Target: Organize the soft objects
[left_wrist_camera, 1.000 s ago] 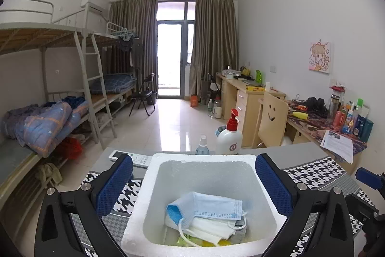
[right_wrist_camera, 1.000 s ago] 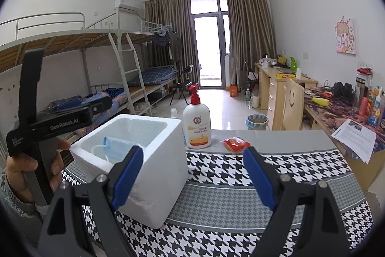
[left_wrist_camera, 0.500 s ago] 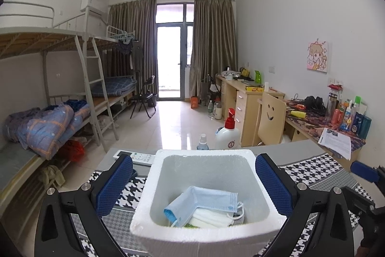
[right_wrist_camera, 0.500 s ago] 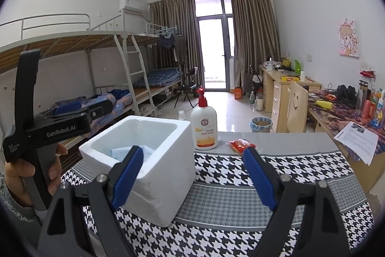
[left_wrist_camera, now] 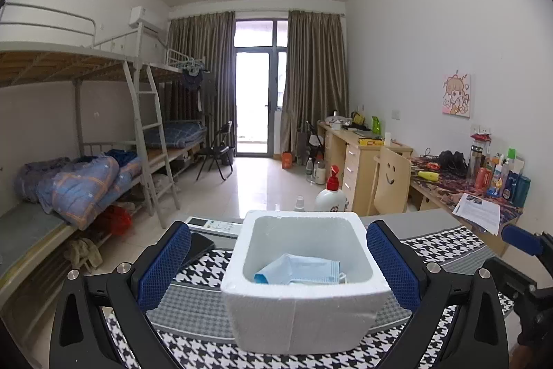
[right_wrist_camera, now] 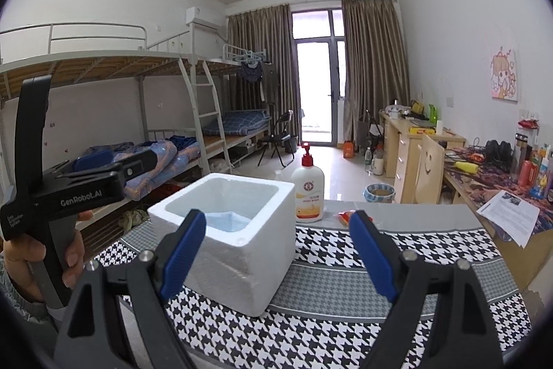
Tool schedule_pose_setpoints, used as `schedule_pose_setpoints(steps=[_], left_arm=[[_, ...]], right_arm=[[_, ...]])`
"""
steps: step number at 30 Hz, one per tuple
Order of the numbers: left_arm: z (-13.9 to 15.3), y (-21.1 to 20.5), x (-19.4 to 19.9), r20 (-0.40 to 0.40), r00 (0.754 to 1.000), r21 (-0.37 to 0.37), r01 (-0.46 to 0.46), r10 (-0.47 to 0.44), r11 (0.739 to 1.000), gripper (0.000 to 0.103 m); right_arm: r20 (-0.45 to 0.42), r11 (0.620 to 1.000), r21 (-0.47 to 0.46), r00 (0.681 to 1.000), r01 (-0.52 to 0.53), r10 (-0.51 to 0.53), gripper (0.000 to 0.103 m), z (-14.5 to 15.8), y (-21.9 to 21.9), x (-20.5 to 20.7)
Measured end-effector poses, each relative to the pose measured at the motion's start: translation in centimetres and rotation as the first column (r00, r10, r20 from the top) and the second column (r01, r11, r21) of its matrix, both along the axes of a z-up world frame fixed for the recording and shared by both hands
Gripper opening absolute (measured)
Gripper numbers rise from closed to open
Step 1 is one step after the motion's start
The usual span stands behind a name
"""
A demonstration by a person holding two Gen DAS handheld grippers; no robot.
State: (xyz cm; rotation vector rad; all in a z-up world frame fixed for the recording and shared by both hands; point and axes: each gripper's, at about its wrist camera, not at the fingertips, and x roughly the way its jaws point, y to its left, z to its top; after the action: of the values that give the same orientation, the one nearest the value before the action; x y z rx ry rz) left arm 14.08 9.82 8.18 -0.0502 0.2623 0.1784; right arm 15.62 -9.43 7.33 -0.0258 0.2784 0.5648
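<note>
A white foam box (left_wrist_camera: 304, 306) stands on the table (left_wrist_camera: 207, 310), which is covered by a houndstooth cloth. The left wrist view looks straight down into the box and shows a light blue face mask (left_wrist_camera: 300, 272) lying crumpled on its floor, with what may be a second, paler mask under it; the box wall hides too much to be sure. The left gripper (left_wrist_camera: 278, 268) hangs with its blue-padded fingers (left_wrist_camera: 166, 265) spread wide, one on either side of the box and clear of its walls, holding nothing.

The right wrist view sees the same box (right_wrist_camera: 238, 241) from an angle, so only a corner of the blue mask (right_wrist_camera: 224, 220) shows over the rim. The right gripper (right_wrist_camera: 276, 251) also stands wide open and empty: its left finger (right_wrist_camera: 179, 248) overlaps the box's near wall in the picture, and its right finger is over bare cloth.

Only the right view shows the person's hand (right_wrist_camera: 45, 258) wrapped around the left gripper's black handle, and a small red packet (right_wrist_camera: 347, 217) on the table near a pump bottle (right_wrist_camera: 307, 192) just behind the box. Only the left view shows a white remote control (left_wrist_camera: 216, 225) and a dark flat object (left_wrist_camera: 197, 248) on the table left of the box.
</note>
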Motion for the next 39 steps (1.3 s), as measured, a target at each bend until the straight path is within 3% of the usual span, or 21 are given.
schedule_pose_setpoints(steps=[7,11,21,39], left_arm=[[0.6,-1.1,-3.4,0.038,0.999,0.019,-0.013,0.013,1.000,0.102],[0.8,-1.6,-5.2,0.057,0.998,0.018,-0.014,0.013,1.000,0.102],[0.7,-3.1,-9.1,0.095,0.995,0.031,-0.016,0.013,0.999,0.102],[-1.4,-5.2,-14.2,0.111,0.994,0.044,0.008,-0.012,0.999,0.102]], right_arm=[[0.036,1.000,0.008,0.999,-0.003,0.003,0.088,0.5,-0.6,-2.7],[0.077,1.000,0.007,0.997,0.016,-0.016,0.103,0.7,-0.9,-4.6],[0.132,1.000,0.021,0.991,0.008,-0.011,0.103,0.7,-1.6,-8.3],[0.151,0.998,0.052,0.987,0.040,-0.048,0.103,-1.0,-3.6,-12.4]])
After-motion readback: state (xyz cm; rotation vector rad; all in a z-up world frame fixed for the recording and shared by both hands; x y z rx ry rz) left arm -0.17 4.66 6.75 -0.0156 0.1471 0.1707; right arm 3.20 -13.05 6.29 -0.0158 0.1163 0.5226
